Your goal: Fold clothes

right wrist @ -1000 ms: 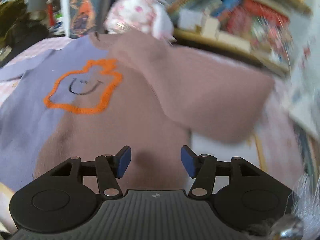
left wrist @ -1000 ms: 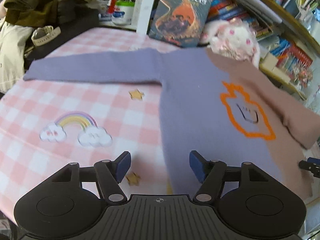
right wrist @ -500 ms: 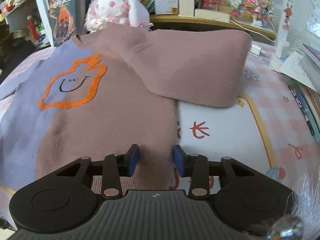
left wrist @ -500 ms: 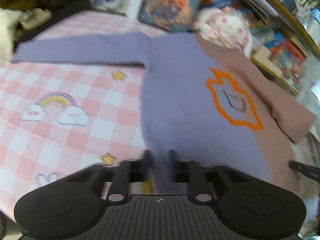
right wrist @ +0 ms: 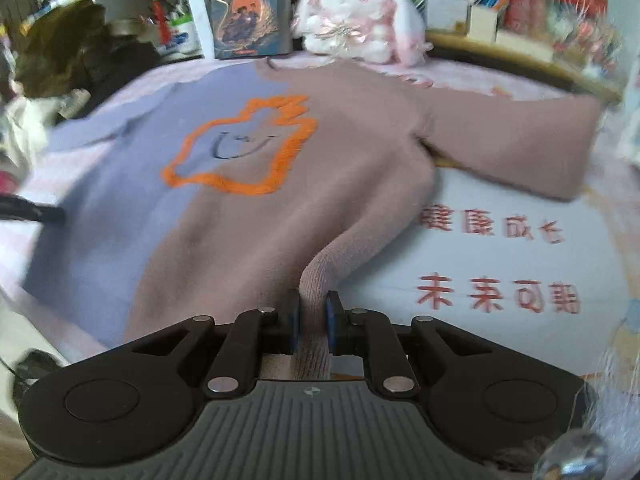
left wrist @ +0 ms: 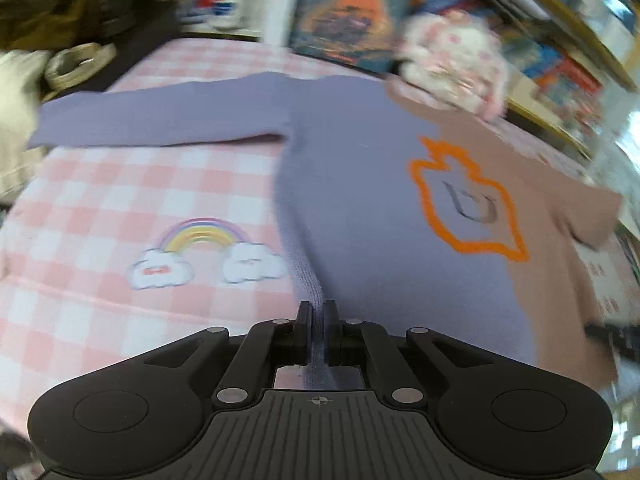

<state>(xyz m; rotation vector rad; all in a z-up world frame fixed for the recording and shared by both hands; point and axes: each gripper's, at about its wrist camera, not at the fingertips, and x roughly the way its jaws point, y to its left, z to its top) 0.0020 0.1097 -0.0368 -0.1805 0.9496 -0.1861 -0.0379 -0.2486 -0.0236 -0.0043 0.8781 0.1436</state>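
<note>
Sweater (left wrist: 360,200) lies flat; left hand-held gripper (left wrist: 318,316) pinches its purple hem; right hand-held gripper (right wrist: 314,312) pinches its pink hem

The book (right wrist: 250,6) standing upright behind the sweater (right wrist: 280,168) bears the white title 哈利·波特 across the top of its cover; the white panel of the bed cover (right wrist: 520,256) carries two rows of red Chinese characters, seen upside down from the right wrist view; the nearer row reads 未来可期 and the farther row ends in 成长, its first characters too blurred to tell; in the left wrist view the same book (left wrist: 344,12) is blurred and unreadable.
</note>
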